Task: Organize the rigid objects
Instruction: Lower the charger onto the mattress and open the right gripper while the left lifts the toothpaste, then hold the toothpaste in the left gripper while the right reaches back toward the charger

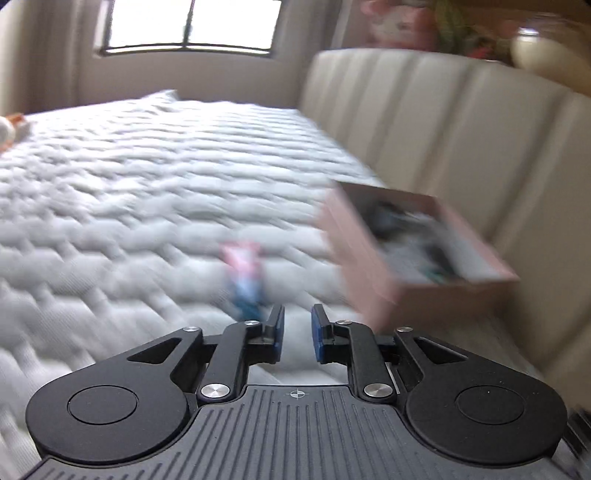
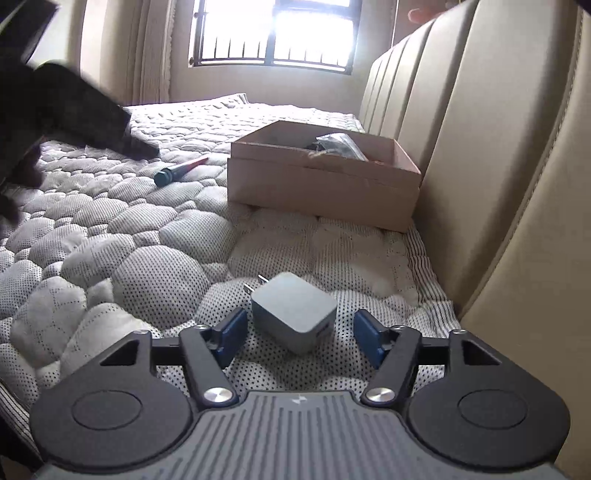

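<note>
Right wrist view, left to right. One dark blurred shape [image 2: 74, 107], probably the other gripper, at ten o'clock over the quilted mattress [image 2: 122, 229]. One tube [image 2: 180, 169] with a teal cap and red body lies flat on the mattress at eleven o'clock, apart from the box. One grey charger [image 2: 294, 316], two prongs pointing away toward eleven o'clock, sits on the mattress at centre. One open cardboard box [image 2: 325, 184] at one o'clock, its far side against the padded headboard [image 2: 480, 147]; inside, one clear bag of dark items, other contents unclear. One barred window [image 2: 275, 33] at twelve o'clock.

Right gripper [image 2: 300, 334]: jaws apart, one blue pad either side of the charger, neither touching it.

Left wrist view, heavily blurred. One small orange-and-white object [image 1: 11, 129] at nine o'clock, far edge of the mattress. One pink-and-blue object [image 1: 245, 275], likely the tube, just ahead at twelve o'clock. Same box [image 1: 373, 273] at two o'clock, dark clutter inside.

Left gripper [image 1: 297, 334]: jaws narrowly apart, nothing between them.
</note>
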A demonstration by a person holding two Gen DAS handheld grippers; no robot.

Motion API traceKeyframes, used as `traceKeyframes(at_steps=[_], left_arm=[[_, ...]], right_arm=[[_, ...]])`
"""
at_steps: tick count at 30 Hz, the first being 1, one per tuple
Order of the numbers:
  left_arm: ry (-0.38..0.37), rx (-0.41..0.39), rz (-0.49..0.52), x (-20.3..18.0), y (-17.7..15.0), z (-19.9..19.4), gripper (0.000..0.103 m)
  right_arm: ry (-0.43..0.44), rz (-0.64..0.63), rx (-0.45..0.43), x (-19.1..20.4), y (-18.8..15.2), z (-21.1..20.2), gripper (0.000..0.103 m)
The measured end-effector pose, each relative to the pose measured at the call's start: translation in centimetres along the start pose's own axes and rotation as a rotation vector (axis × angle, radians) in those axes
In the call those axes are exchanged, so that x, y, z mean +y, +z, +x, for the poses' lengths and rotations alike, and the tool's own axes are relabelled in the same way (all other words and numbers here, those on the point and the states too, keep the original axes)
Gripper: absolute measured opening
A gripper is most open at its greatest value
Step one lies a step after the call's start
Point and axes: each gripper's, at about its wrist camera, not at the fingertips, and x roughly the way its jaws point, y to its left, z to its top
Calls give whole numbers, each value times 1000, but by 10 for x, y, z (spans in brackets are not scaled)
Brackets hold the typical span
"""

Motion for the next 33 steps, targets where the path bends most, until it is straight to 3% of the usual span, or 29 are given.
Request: traceKeyframes(at_steps=[5, 9, 14, 18, 21, 23, 31, 33], left_arm=[[54, 102, -98, 31, 26, 57, 19], [40, 118, -119, 33, 27, 83, 20], [17, 149, -137, 29, 26, 95, 43], [40, 176, -46, 17, 23, 104, 45], [56, 163, -7, 13, 23, 106, 45], [62, 144, 10, 13, 22, 105, 33], [-4, 119, 7, 23, 2, 74, 33], [-29, 117, 8, 23, -8, 57, 33]], right_arm=[[-7, -2, -9, 2, -3, 3, 69], [-4, 3, -21, 2, -6, 3, 71], [1, 12, -24, -1, -8, 2, 73], [1, 16, -26, -1, -9, 2, 74], [1, 16, -28, -1, -9, 1, 74], [2, 19, -29, -1, -9, 1, 74], [26, 45, -18, -7, -8, 3, 79], [57, 58, -4, -10, -6, 5, 85]])
